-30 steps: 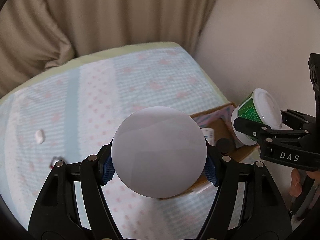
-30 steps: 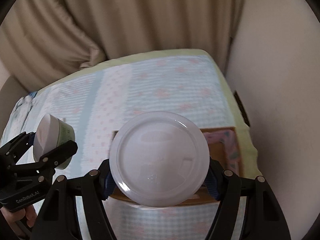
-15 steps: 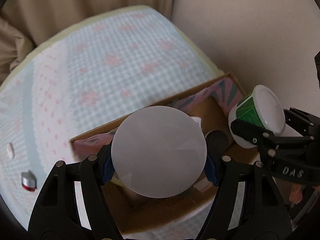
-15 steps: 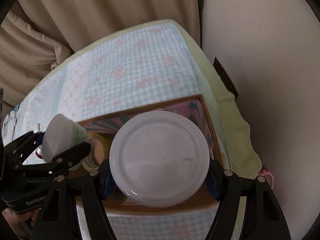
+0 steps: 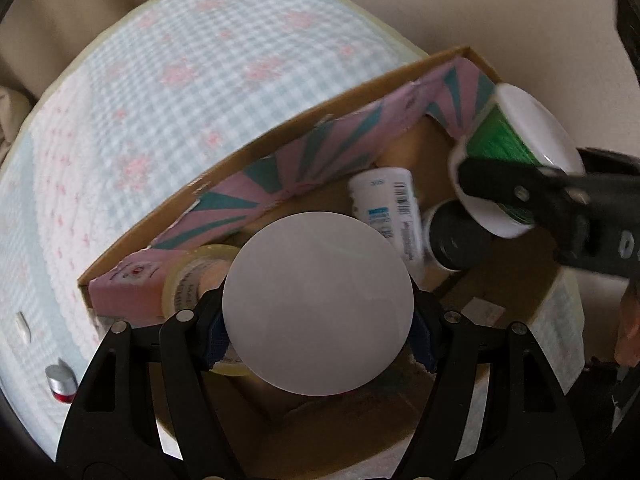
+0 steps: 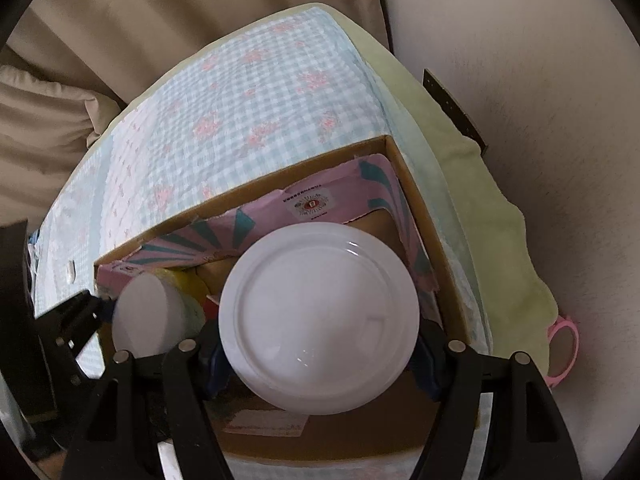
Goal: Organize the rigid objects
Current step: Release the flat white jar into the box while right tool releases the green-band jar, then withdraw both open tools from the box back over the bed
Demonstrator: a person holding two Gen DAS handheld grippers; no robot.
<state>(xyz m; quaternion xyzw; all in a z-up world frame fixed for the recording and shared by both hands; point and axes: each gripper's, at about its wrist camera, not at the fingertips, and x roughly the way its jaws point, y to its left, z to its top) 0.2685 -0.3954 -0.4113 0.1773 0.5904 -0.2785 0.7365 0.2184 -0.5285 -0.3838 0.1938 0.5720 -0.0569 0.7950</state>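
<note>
A: Cardboard is what sits under both claws: an open cardboard box [image 5: 280, 136] on a bed with a blue-and-pink checked cover [image 5: 168, 72].

B: What does the left claw [image 5: 318, 326] have?

A: Its blue pads press on both sides of a round white container [image 5: 318, 304], flat end toward the camera. The jaws stand about half apart, closed on it. It hangs over the near left part of the box, just above a roll of clear tape [image 5: 192, 276].

B: And the right claw [image 6: 320, 344]?

A: The same kind of grip, on a white-lidded tub [image 6: 320, 320], ribbed lid facing the lens. From the left wrist view its side shows a green label [image 5: 500, 136], and it hangs over the box's right end.

B: What lies inside?

A: A pink and teal striped flap [image 5: 320, 148] along the far wall, a white bottle with a barcode [image 5: 388, 208] lying on its side, and a dark-capped jar [image 5: 456, 240] just beside it. All of these lie beyond the left claw's container.

B: Anything outside the box?

A: A small silver and red item [image 5: 60, 382] on the bed cover, left of the box, and a pink ring-shaped thing [image 6: 562, 352] past the bed's right edge; I cannot tell what either is.
</note>
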